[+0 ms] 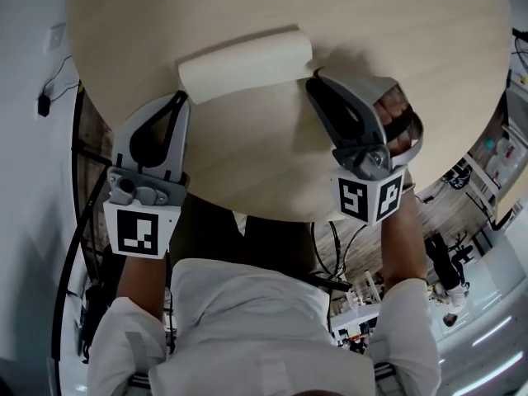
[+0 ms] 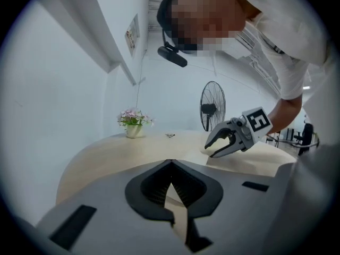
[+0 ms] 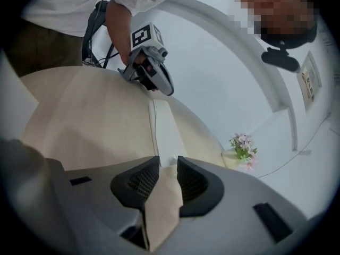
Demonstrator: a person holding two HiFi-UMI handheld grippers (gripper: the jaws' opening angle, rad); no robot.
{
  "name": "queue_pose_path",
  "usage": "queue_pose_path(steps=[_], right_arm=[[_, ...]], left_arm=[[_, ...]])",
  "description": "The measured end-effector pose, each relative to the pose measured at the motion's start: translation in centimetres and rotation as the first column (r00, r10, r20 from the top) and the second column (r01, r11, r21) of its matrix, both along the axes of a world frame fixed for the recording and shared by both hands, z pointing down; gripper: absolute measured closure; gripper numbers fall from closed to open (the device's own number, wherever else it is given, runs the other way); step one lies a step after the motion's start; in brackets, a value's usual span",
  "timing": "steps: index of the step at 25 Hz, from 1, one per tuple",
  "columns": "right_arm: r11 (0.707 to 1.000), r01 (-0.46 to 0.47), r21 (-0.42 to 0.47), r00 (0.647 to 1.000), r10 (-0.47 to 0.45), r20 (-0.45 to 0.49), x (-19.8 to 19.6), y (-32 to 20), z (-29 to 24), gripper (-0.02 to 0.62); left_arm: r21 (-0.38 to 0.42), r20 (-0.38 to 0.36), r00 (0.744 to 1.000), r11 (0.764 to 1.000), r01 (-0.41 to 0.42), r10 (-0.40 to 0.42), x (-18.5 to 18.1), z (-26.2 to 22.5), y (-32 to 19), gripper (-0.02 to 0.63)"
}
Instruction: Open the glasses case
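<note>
The glasses case (image 1: 246, 66) lies closed and flat on the desk (image 1: 396, 23), a long cream box stretched between the two claws. The right claw (image 1: 314, 77) has its tips at the case's right end. Its jaws stand a narrow gap apart, and the end of the case shows in that gap (whether the pads press on it cannot be told). The left claw (image 1: 183, 98) sits at the case's other end, with the case just to the right of its tips. Its jaws meet at the tips and hold nothing, with only a wedge of pale surface showing between the pads. Well beyond the left claw, near the desk's far edge, stands a small pot of pink flowers (image 2: 134, 124). Further back, to the right of the pot, a standing fan (image 2: 212, 106) rises against the white wall.
</note>
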State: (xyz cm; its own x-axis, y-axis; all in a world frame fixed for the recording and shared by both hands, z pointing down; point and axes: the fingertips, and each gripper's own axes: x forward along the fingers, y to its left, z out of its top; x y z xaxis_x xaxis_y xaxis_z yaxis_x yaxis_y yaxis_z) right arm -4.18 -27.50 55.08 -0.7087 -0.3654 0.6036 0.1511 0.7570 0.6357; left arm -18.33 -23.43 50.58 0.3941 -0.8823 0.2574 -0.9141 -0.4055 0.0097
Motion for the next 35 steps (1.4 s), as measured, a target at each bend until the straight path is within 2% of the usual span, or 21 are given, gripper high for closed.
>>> queue_pose_path(steps=[5,15,27,35], right_arm=[[1.000,0.010,0.011,1.000,-0.010,-0.006,-0.4,0.2,0.6,0.485],[0.999,0.031,0.037,0.999,-0.030,-0.019,-0.6,0.9,1.0,0.492],[0.998,0.040,0.040,0.999,-0.038,-0.032,-0.8,0.6,1.4,0.543],[0.999,0.034,0.023,0.999,-0.033,-0.018,-1.4,0.8,0.8,0.555]], left_arm=[[0.006,0.089,0.996,1.000,-0.005,0.005,-0.3,0.3,0.3,0.594],[-0.010,0.029,0.999,1.000,0.018,-0.018,0.4,0.2,1.2,0.594],[0.003,0.019,1.000,1.000,0.005,-0.005,0.3,0.1,1.1,0.594],[0.027,0.018,1.000,1.000,0.001,-0.001,-0.1,-0.5,1.2,0.594]])
